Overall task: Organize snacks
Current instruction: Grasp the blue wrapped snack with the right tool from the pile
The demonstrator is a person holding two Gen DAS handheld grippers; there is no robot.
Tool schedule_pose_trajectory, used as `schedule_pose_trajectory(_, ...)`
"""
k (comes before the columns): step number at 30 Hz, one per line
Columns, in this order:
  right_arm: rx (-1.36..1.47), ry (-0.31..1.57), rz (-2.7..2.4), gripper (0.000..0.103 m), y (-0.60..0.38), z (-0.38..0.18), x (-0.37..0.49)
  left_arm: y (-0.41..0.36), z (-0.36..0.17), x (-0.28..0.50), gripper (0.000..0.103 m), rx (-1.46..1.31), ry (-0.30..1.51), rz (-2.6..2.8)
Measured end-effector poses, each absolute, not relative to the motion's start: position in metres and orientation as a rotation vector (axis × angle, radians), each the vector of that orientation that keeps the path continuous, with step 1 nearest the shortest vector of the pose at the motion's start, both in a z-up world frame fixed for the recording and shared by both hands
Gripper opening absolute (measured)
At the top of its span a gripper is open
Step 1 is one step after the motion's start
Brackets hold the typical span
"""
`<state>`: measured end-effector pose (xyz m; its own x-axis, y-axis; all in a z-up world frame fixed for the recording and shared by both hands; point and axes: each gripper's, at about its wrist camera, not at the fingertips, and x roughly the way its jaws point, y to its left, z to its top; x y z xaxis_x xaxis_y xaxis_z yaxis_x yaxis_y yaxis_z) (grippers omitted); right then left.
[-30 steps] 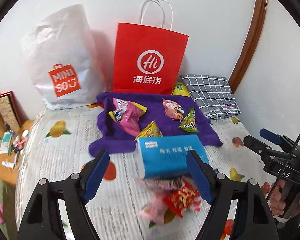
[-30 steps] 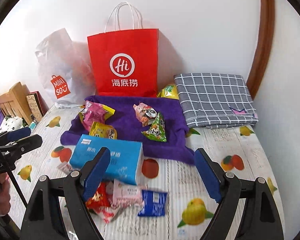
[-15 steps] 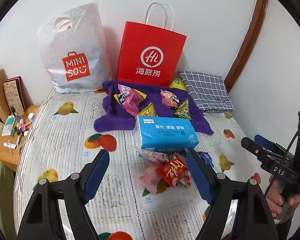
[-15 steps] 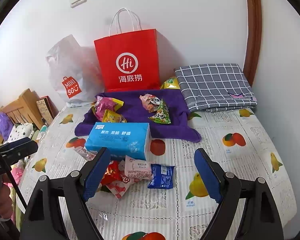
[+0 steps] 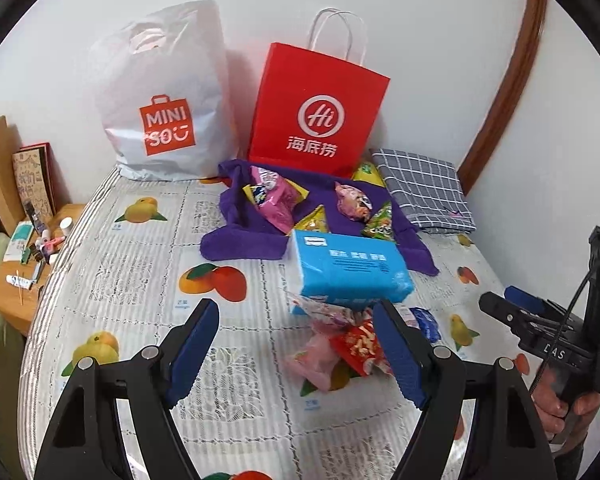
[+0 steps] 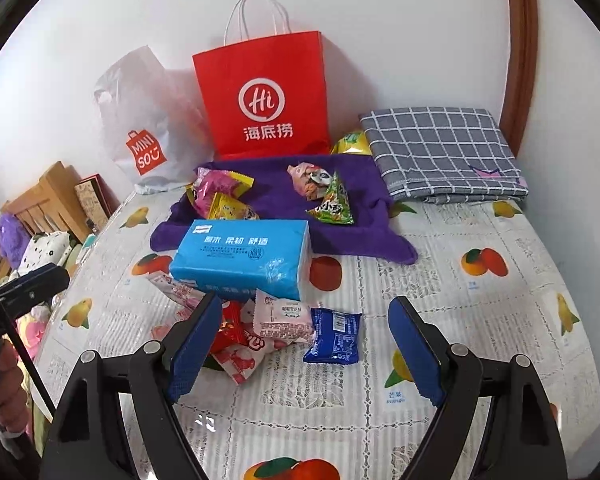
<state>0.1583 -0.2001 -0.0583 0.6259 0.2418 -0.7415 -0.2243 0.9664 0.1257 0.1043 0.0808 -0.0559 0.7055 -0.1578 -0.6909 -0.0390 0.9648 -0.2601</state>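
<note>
Only in the right wrist view, the whole blue snack packet; both grippers agape, empty.

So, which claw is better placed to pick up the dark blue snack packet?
Right, probably. The blue packet lies between the open right claw fingers, clear of the pile. For the left claw it sits half hidden past its right finger.

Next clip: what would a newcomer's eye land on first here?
The bright red paper bag upright against the wall, with a white Miniso bag to its left. In front lies a purple towel scattered with snack packets, then a blue tissue pack with a loose heap of snacks at its near edge. Both claws hang open.
</note>
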Motion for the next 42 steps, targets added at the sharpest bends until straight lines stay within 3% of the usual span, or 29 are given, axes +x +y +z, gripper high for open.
schedule_pose_trajectory(12,0.014,0.941,0.269,0.084,-0.202,-0.111,0.179,0.092,-0.093,0.133,0.078,-0.336,0.833,-0.061)
schedule_pose_trajectory(20,0.048,1.034,0.258,0.06,-0.21,-0.155,0.201,0.092,-0.119,0.145,0.078,-0.308,0.921,-0.052)
schedule_pose_trajectory(28,0.078,1.043,0.281,0.059,-0.212,-0.172,0.212,0.084,-0.133,0.146,0.078,-0.308,0.954,-0.067)
schedule_pose_trajectory(31,0.069,1.029,0.306,0.044,-0.213,-0.171,0.209,0.079,-0.134,0.144,0.078,-0.296,0.956,-0.078)
schedule_pose_trajectory(42,0.04,0.983,0.248,0.043,-0.241,-0.163,0.185,0.054,-0.131,0.146,0.078,-0.267,0.945,-0.133)
